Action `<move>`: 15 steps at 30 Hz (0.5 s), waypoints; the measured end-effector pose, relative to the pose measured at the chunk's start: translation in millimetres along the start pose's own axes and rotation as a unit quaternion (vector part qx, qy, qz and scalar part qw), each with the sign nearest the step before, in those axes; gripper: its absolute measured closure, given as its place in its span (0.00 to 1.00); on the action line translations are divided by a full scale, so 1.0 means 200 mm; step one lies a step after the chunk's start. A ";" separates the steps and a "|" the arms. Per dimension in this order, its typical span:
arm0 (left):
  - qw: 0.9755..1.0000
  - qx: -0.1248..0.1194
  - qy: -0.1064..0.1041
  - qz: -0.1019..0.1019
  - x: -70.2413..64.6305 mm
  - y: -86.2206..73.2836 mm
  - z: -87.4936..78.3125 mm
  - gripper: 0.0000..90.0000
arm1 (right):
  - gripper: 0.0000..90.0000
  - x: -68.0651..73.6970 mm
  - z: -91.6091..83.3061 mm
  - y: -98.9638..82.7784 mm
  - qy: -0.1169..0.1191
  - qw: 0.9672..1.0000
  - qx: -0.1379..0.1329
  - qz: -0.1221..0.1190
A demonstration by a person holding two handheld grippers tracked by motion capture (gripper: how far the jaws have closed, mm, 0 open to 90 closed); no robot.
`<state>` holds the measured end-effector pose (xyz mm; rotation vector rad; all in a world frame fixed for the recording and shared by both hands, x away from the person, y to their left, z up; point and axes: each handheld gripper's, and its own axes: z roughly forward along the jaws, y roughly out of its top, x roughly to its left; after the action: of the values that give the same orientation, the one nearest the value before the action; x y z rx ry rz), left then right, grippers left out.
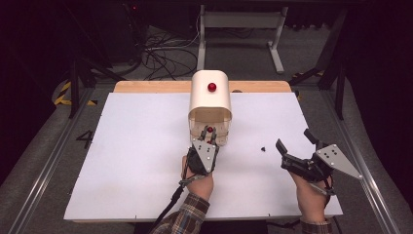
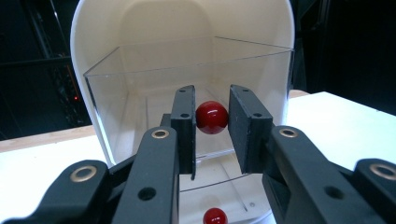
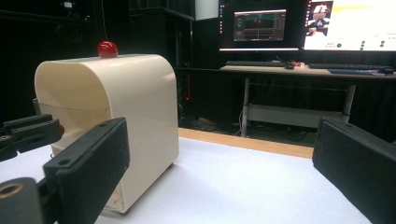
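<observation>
A cream-coloured, smooth plastic box with a rounded, arched top (image 1: 210,95) stands near the far middle of the matt white table (image 1: 122,161), its open front facing the person. A glossy red round knob (image 1: 212,87) sits on its top; the right gripper view shows it as a small dome on the roof (image 3: 107,48). Inside the box is a clear, thin-walled plastic drawer (image 2: 140,79) with straight edges and see-through sides, and on its front is a shiny red ball-shaped handle (image 2: 211,117). A second small red ball (image 2: 215,216) shows lower down, at the bottom edge of the left gripper view.

The left gripper (image 2: 211,126) reaches into the mouth of the box, and its flat black matt pads (image 2: 186,116) are closed against both sides of the red handle, gripping it. In the high view the same gripper (image 1: 209,138) is at the box's open front, with its grey three-cornered plate just behind.

The right gripper (image 1: 296,140) rests over the right part of the table, well apart from the box, its jaws spread wide with nothing between them. A tiny dark speck (image 1: 263,148) lies on the table between the two hands. A light wooden strip (image 1: 160,86) runs along the table's far edge. No writing on the box can be read; a dark mark on the floor at left is too unclear to tell
</observation>
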<state>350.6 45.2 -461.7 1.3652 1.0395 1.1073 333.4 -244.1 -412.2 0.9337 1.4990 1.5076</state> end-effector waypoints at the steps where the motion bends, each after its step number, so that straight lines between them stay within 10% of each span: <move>1: 1.000 0.000 -0.001 0.001 0.00 0.00 0.00 0.81 | 0.05 0.00 0.00 0.00 0.001 1.000 0.000 0.000; 15: 1.000 -0.002 -0.004 0.005 0.01 -0.01 -0.05 0.81 | 0.05 0.01 0.01 0.00 0.004 1.000 0.001 -0.002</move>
<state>340.5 48.4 -462.5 1.3710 1.0256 1.1097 333.4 -241.4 -412.4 0.9264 1.5066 1.5083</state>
